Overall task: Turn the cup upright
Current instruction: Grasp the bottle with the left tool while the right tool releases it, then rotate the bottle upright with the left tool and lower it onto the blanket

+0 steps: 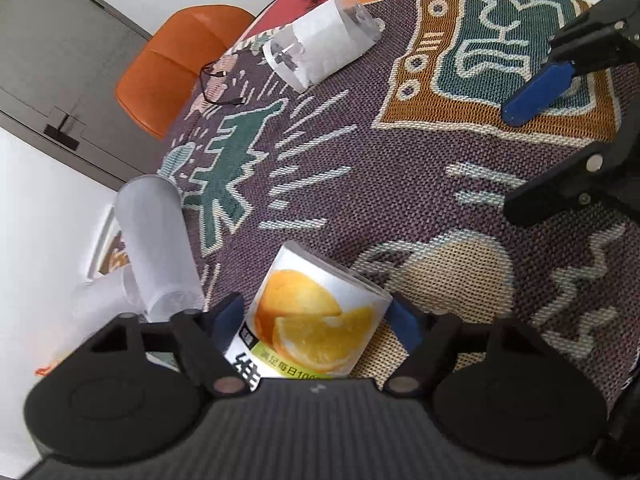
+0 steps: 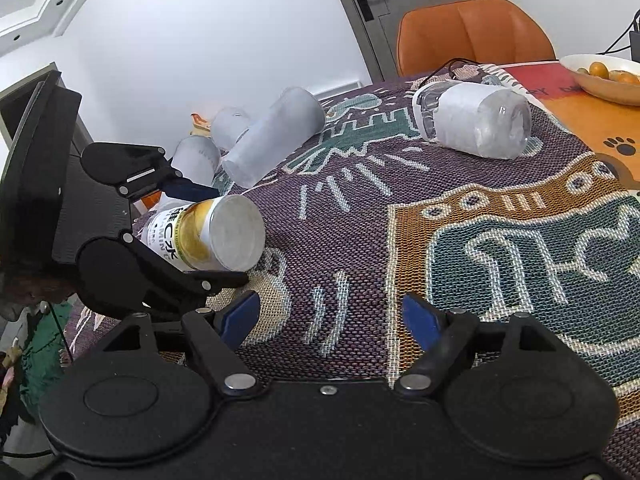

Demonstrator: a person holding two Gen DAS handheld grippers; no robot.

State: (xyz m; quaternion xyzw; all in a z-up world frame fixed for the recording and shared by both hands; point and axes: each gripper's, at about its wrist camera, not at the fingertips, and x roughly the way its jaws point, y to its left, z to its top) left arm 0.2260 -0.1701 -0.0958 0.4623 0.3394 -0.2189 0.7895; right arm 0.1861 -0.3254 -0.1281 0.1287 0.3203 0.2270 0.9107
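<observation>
left gripper (image 1: 316, 320) clamps the tilted orange cup (image 1: 316, 320), seemingly off the cloth (image 2: 400, 220) near its edge; right gripper (image 2: 332, 316) hangs agape.

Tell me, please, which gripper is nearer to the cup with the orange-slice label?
Left. The left gripper has its fingers on either side of the orange-label cup, which lies tilted on the cloth. The right gripper hangs open over bare cloth, apart from that cup.

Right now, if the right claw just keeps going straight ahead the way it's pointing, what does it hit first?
Probably nothing but the woven tablecloth: the open right claw aims between the orange-label cup and the white-label cup. Depth is unclear.
</observation>
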